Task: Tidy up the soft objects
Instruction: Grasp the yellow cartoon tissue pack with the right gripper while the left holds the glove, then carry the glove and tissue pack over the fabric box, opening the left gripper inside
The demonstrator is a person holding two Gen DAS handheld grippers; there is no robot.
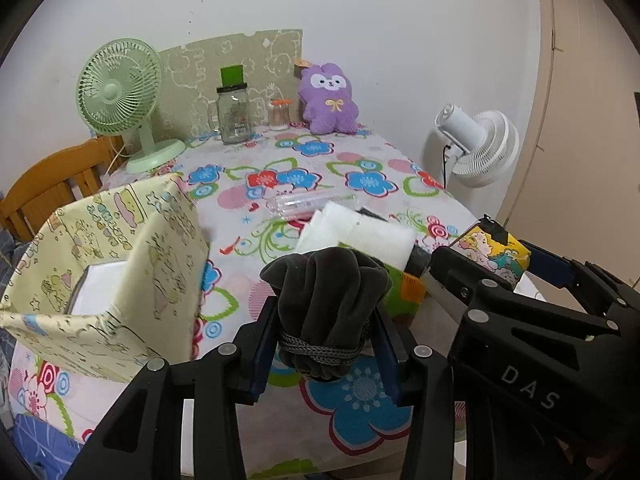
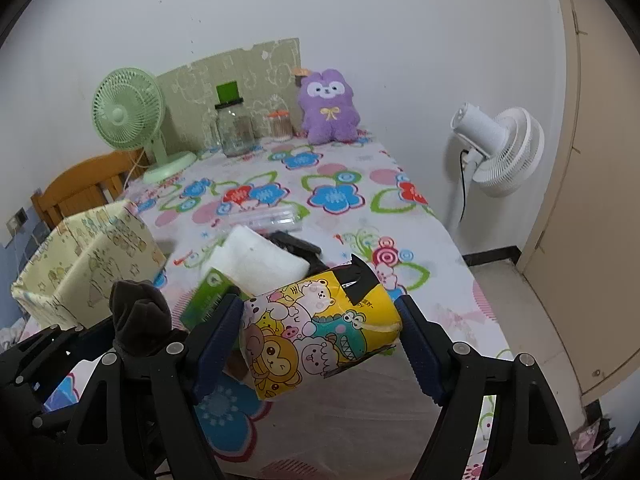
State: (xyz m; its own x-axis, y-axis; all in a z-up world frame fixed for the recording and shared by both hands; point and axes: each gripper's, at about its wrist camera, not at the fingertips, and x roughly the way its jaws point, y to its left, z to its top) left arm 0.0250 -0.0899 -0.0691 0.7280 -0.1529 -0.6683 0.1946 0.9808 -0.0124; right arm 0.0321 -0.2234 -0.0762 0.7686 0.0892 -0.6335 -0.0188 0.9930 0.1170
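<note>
Gripping a dark glove point(image 1: 326, 296), the left gripper point(image 1: 326, 344) is squeezing it narrowly between both pads, clear of the table point(image 1: 360, 160). The right gripper point(image 2: 320, 344) is standing wide, its pads pressing the ends of a yellow tissue pack point(image 2: 316, 336), also held above the cloth. Both are hanging over the near edge of the table, side by side, almost touching. Open cloth is lying ahead toward the far wall; the right edge is dropping off beside a white fan point(image 2: 500, 148) on the floor.

A fabric box point(image 1: 120, 248) is sitting at the left edge, its inside mostly hidden by its walls; something white is showing within. A white cloth point(image 2: 260, 258) is covering a green packet point(image 2: 208, 296), and a dark thing behind it is hard to make out. A clear case point(image 1: 308, 204) is lying mid-table. A green fan point(image 1: 120, 96), jar point(image 1: 234, 116), small pot point(image 1: 280, 114) and purple plush point(image 1: 328, 100) are lining the far edge. A wooden chair point(image 1: 52, 188) is standing left, partly cut off.
</note>
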